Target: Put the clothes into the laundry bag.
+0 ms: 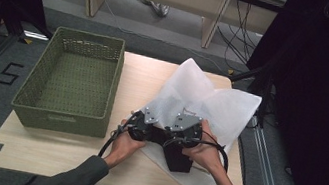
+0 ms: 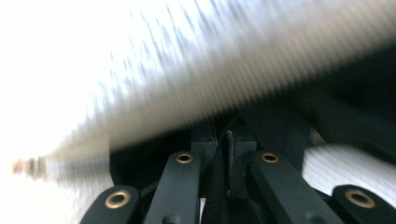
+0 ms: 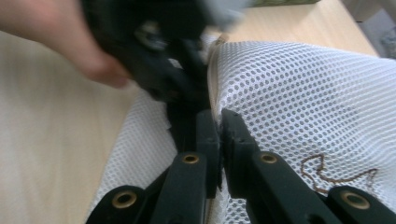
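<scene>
A white mesh bag (image 1: 204, 99) lies spread over the right half of the wooden table (image 1: 41, 148). Both hands meet at its near edge. My left gripper (image 1: 157, 136) and right gripper (image 1: 171, 139) point at each other there, tips almost touching. In the right gripper view my right gripper (image 3: 218, 122) is shut on the hem of the mesh bag (image 3: 303, 98), and the left hand with its gripper (image 3: 187, 88) comes to the same hem from the upper left. In the blurred left gripper view my left gripper (image 2: 223, 137) is shut with a thin pale strip between the pads, below the mesh bag (image 2: 187, 70).
A green woven basket (image 1: 88, 36) with nothing in it stands on the left part of the table, close to the left hand. The bag hangs slightly over the table's right edge. Black curtains and stands flank the table; cables trail from both grippers toward the near edge.
</scene>
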Demonstrator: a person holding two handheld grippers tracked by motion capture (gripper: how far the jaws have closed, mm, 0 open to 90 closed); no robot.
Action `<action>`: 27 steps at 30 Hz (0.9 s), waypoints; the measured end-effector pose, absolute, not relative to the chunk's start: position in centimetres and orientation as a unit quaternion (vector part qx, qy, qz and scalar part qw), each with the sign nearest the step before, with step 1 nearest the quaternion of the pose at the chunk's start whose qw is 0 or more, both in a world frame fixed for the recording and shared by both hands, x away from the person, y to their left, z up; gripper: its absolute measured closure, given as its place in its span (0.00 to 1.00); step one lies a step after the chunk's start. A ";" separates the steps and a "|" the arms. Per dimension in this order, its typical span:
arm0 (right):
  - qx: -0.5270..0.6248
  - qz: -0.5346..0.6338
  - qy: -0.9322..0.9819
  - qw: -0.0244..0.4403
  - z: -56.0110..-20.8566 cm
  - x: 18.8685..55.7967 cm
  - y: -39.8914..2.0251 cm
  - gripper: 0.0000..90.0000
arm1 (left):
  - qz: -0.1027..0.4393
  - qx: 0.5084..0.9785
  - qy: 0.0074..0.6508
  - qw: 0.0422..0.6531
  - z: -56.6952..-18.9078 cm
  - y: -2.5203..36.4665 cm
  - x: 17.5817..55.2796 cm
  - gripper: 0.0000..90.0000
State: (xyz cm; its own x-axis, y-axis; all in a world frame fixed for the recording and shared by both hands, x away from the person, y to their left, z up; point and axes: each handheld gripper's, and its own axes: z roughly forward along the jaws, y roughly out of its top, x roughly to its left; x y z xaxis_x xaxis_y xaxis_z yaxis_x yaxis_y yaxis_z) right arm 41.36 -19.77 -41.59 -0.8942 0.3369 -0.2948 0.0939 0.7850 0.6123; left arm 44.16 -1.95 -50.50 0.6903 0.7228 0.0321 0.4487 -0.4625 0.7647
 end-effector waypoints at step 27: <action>0.122 0.326 0.924 0.161 -42.0 41.2 -20.3 0.97 | 0.124 0.844 0.363 0.375 -49.3 1.2 39.9 0.42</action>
State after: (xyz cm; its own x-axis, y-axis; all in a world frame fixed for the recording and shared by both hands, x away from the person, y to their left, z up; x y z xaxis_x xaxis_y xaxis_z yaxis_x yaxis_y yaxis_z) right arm 41.21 -20.33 -42.00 -0.9183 0.3306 -0.2180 0.1206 0.7579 0.6411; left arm 39.94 1.15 -49.27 0.7053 0.7061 -0.0631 0.5201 -0.4549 0.7229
